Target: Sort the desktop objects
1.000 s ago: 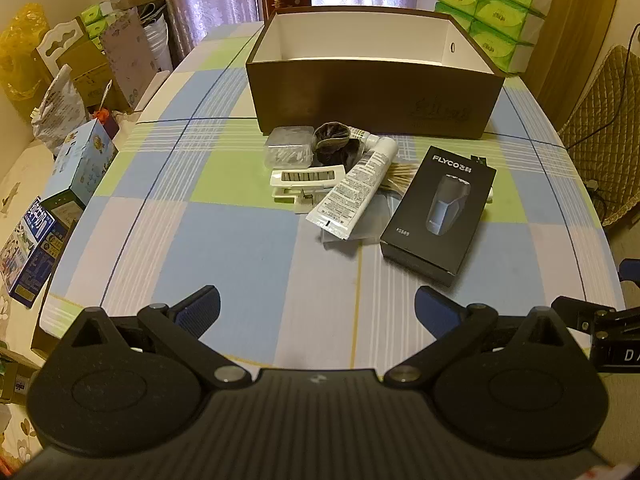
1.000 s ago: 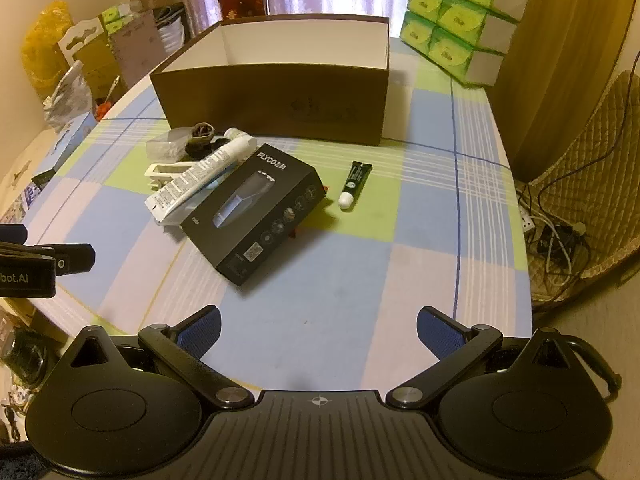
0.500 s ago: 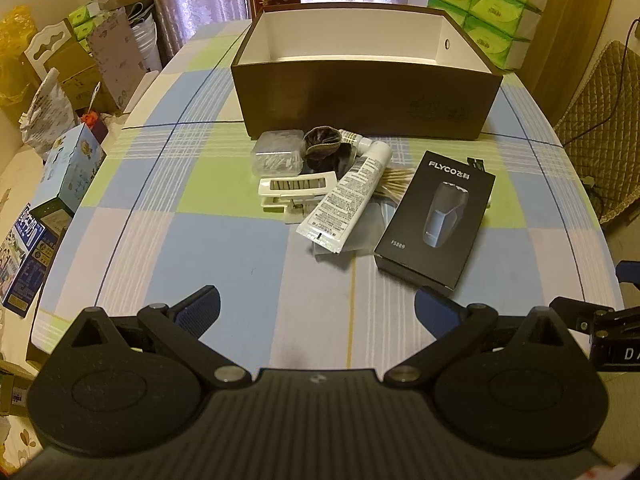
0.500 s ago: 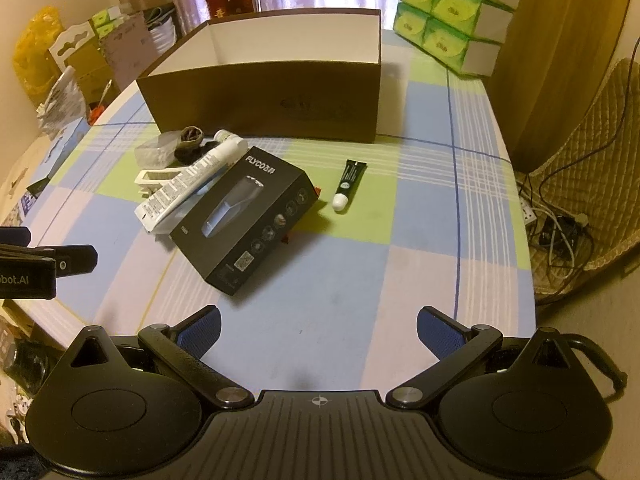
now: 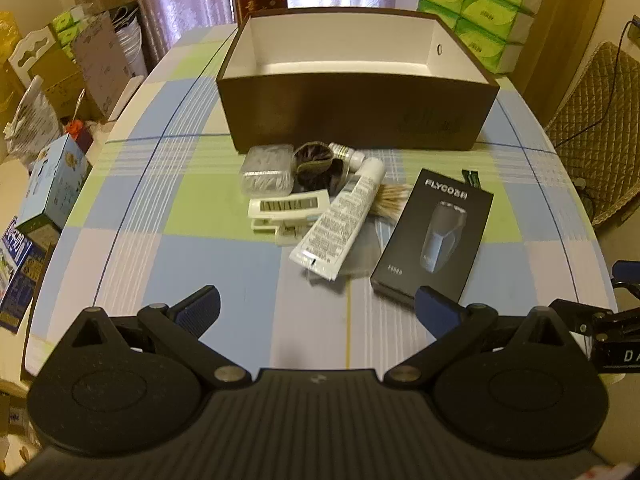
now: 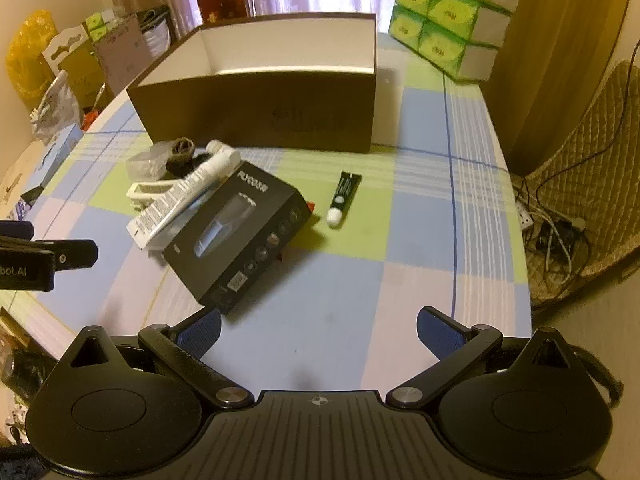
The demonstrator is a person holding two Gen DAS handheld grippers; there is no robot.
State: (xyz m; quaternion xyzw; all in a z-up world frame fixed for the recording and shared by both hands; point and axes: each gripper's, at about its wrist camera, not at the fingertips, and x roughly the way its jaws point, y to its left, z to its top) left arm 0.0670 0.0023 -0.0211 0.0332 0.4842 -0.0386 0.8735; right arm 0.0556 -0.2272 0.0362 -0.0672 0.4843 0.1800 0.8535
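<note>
An open brown box (image 5: pixel 356 114) (image 6: pixel 260 110) with a white inside stands at the back of the checked table. In front of it lies a pile: a black shaver carton (image 5: pixel 434 234) (image 6: pixel 240 236), a white tube (image 5: pixel 340 220) (image 6: pixel 182 196), a white clip-like piece (image 5: pixel 286 210), a clear case of swabs (image 5: pixel 266 174), a dark hair tie (image 5: pixel 316 162) and wooden sticks (image 5: pixel 390 200). A small black tube with a white cap (image 6: pixel 342 198) lies apart to the right. My left gripper (image 5: pixel 316 312) and right gripper (image 6: pixel 318 326) are both open and hold nothing, near the front edge.
Green tissue packs (image 6: pixel 452 16) are stacked at the back right of the table. Cartons and bags (image 5: pixel 52 184) crowd the floor on the left. A wicker chair and cables (image 6: pixel 560 216) stand to the right. The table (image 6: pixel 420 240) drops off close on both sides.
Both grippers have moved forward toward the pile and box, which now look larger and nearer. Nothing on the table has shifted, and both grippers stay open.
</note>
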